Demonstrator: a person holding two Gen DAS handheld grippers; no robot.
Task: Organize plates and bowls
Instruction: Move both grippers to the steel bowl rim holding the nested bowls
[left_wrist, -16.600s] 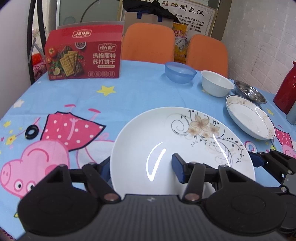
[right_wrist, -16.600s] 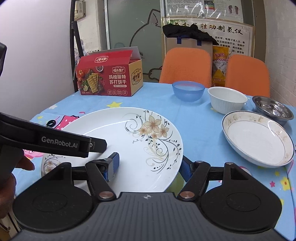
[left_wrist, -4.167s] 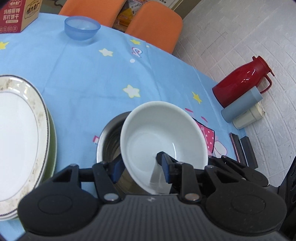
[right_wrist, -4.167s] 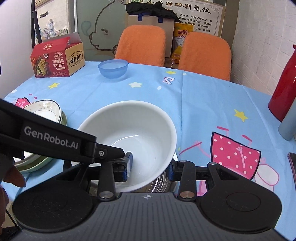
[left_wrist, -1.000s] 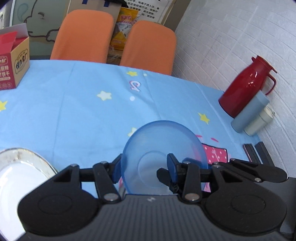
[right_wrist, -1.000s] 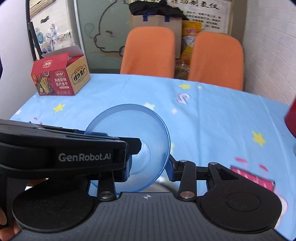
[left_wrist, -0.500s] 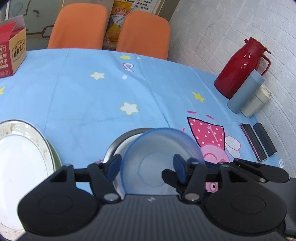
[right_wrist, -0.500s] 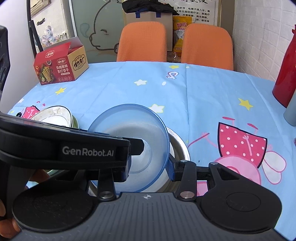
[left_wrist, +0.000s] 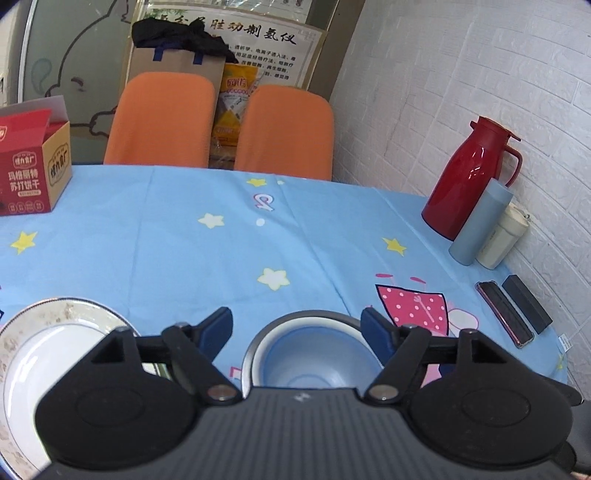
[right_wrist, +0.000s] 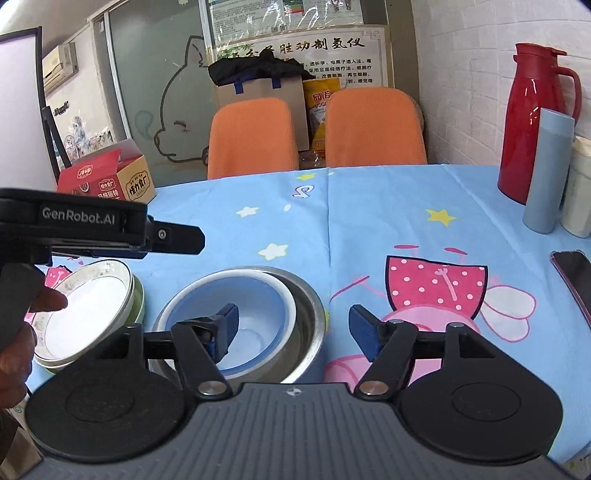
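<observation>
looking along your right gripper (right_wrist: 293, 325), you see its jaws spread wide with nothing between the pads; they have just been opening, and the left blue pad hangs over the blue bowl (right_wrist: 240, 317) without pressing on it. that blue bowl sits nested inside the white bowl (right_wrist: 284, 295), of which only the rim shows, and both rest inside the steel bowl (right_wrist: 310, 325) on the table (right_wrist: 369, 221) with its blue cartoon tablecloth. just to the left of the bowls lies the stack of plates (right_wrist: 92, 306), a gold-rimmed white plate on top with a greenish edge beneath it. your left gripper (left_wrist: 297, 332) is also parted, its jaws having just been opening, and they hold nothing; the nested bowls lie below and between its two pads, apart from both. in the right wrist view, the body of your left gripper crosses the upper left, with your left hand (right_wrist: 22, 332) on its handle. toward the wall on the right stand a red thermos jug (left_wrist: 469, 177), a grey-blue flask (left_wrist: 480, 221) and a cream cup (left_wrist: 502, 236) close together, with a phone (left_wrist: 504, 314) lying flat nearer you. a red cracker box (left_wrist: 33, 173) sits at the far left of the table, and two orange chairs (left_wrist: 221, 125) stand behind it.
</observation>
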